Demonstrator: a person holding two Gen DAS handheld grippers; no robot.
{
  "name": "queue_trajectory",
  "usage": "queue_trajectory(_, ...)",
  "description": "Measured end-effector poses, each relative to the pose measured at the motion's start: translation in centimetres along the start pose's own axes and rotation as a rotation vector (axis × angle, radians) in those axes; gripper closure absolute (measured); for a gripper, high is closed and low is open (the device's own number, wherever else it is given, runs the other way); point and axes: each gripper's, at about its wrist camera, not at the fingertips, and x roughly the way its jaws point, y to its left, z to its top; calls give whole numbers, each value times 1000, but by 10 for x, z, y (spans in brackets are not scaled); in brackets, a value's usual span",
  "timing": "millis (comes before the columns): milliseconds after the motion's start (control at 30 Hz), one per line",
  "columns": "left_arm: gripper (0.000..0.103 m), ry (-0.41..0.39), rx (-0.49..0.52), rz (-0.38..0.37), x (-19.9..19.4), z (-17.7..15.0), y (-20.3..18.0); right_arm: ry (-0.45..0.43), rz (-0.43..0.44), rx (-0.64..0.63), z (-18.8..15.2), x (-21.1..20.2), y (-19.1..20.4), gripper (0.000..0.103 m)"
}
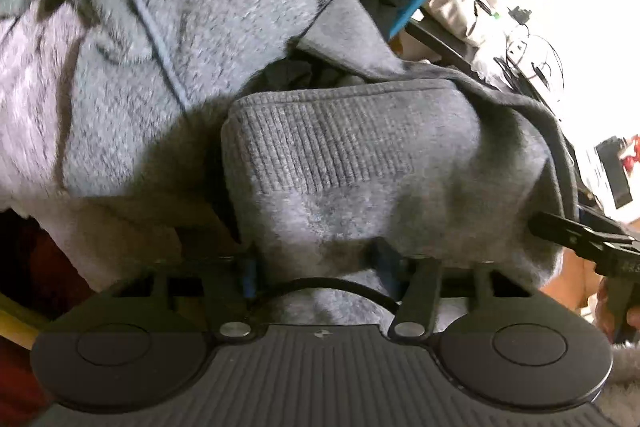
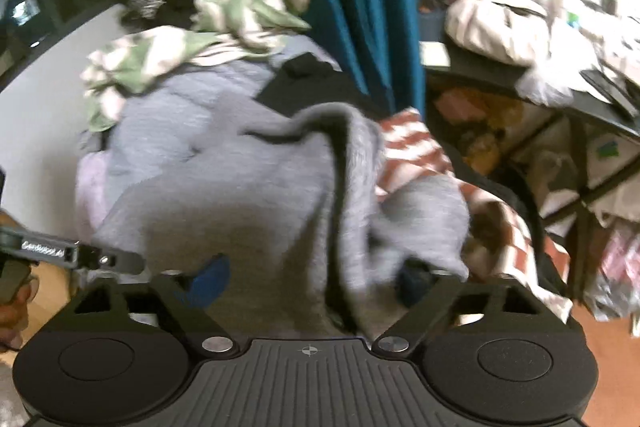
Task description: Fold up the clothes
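Note:
A fuzzy grey sweater with a ribbed band fills the left wrist view. My left gripper is shut on a bunched fold of it just below that band. In the right wrist view the same grey sweater spreads over a heap of clothes. A fold of it runs down between the wide-set fingers of my right gripper, which stands open, and fabric drapes over the right fingertip. The right gripper's tip shows at the sweater's right edge. At the left, the left gripper meets the sweater.
Green-and-cream clothes and a black garment lie on the pile behind the sweater. A rust-and-white striped cloth lies to the right. A teal curtain hangs behind. A cluttered black table stands at the right.

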Motion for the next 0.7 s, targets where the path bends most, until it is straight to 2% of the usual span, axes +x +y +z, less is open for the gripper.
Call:
queue_trajectory(33, 59, -2, 5, 0, -4, 1, -2, 2, 3, -6, 1, 0, 2, 51)
queue_trajectory(67, 63, -6, 5, -3, -7, 2, -3, 3, 7, -13, 3, 1, 4, 57)
queue_trajectory(100, 64, -6, 5, -4, -10, 3, -3, 5, 10, -19, 4, 1, 6, 70)
queue_trajectory(133, 67, -7, 13, -1, -11, 4, -5, 11, 9, -23, 5, 3, 7, 76)
queue_trajectory(500, 74, -8, 84, 19, -18, 6, -15, -1, 13, -7, 6, 2, 8, 77)
queue_trajectory(567, 78, -16, 94, 18, -20, 7, -17, -9, 18, -4, 7, 1, 7, 78)
queue_trajectory(700, 83, -67, 104, 5, -32, 12, -22, -76, 19, 29, 20, -9, -1, 85)
